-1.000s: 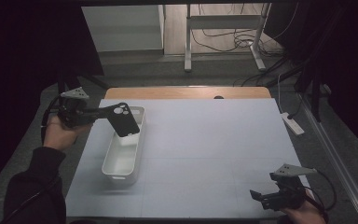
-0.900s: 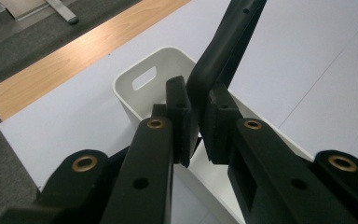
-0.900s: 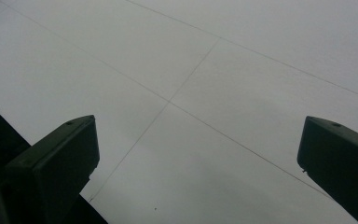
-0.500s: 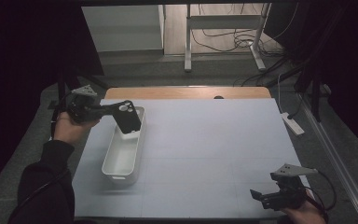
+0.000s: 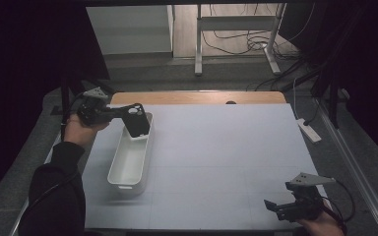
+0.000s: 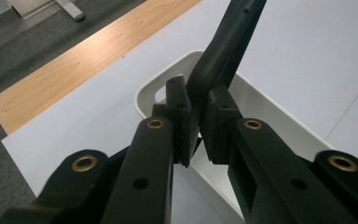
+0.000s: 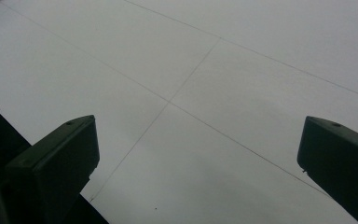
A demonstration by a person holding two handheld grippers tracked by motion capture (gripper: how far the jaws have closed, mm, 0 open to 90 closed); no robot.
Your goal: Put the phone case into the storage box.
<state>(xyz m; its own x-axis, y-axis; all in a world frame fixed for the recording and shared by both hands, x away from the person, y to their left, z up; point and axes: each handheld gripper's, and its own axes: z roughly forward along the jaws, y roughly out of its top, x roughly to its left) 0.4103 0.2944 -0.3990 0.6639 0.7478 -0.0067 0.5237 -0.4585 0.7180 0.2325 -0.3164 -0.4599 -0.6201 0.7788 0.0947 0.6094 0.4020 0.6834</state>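
Two grippers are working this table. Nearest me, the right gripper (image 5: 275,206) is resting at the front edge with jaws spread wide, unmoved since a second ago. Farther off, the left gripper (image 5: 123,112) is pinching a black phone case (image 5: 137,120), carrying it lower and farther back over the white bin's (image 5: 128,162) far end.

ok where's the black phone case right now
In the high view the black phone case is at the table's left, clamped in the left gripper and hanging over the far end of the white bin.
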